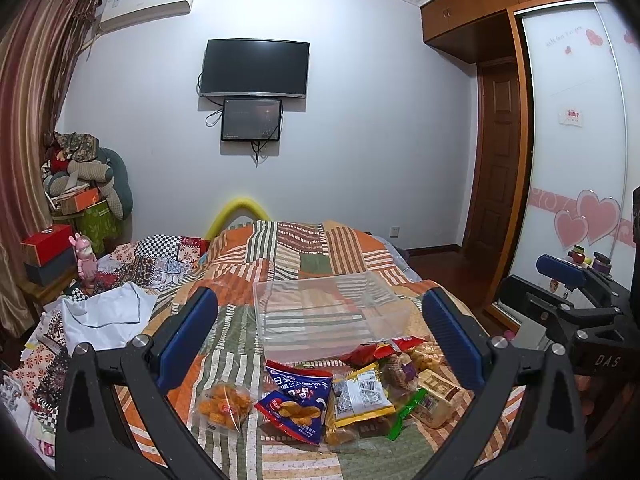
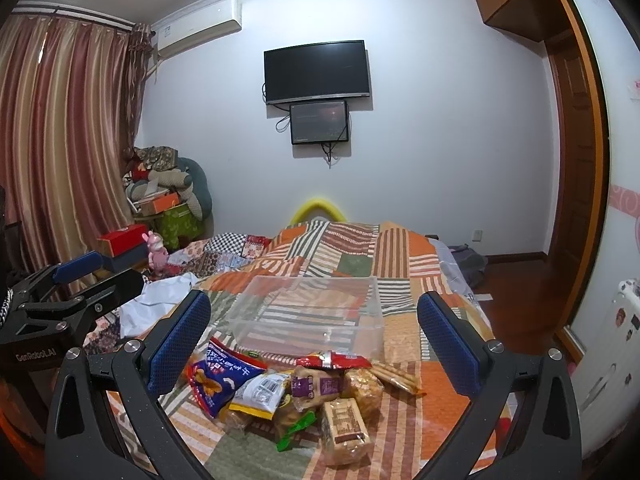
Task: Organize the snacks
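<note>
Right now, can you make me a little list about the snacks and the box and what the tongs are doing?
place: patchwork bed cover
snack pile: loose packets heaped on the cover, in front of the clear box
clear box: open top, nothing inside yet
blue chip bag: left part of the pile
orange puffs packet: lying apart, left of the pile
red packet: nearest the box
left tongs: open, holding nothing, above the pile
right tongs: open, holding nothing
sorting: not started

White wall; television (dark)
</note>
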Demonstrator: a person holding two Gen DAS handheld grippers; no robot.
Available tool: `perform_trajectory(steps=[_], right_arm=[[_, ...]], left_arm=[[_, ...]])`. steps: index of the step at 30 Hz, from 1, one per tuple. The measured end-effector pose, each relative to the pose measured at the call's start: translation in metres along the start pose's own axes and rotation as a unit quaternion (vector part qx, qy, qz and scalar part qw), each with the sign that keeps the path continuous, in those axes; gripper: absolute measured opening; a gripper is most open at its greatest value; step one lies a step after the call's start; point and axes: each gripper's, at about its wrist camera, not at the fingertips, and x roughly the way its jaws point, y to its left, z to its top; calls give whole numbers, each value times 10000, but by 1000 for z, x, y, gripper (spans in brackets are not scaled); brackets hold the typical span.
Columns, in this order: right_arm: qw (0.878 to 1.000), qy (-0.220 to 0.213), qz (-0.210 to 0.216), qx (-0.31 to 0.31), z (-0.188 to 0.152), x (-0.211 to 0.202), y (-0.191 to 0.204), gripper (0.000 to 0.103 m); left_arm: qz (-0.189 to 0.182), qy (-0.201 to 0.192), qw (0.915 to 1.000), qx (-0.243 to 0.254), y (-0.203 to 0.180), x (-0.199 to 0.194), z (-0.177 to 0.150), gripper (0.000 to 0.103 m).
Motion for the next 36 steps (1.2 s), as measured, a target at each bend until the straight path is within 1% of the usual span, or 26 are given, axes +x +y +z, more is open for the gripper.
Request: perform_trajectory(steps=[26, 36], right_arm=[[10000, -22, 14, 28, 1, -1, -3, 103], [10000, -19, 17, 24, 1, -1, -3, 103]], left_arm=[[-6, -14, 10000, -19, 0, -3, 5, 103], [-9, -34, 10000, 47, -2, -3, 5, 103]])
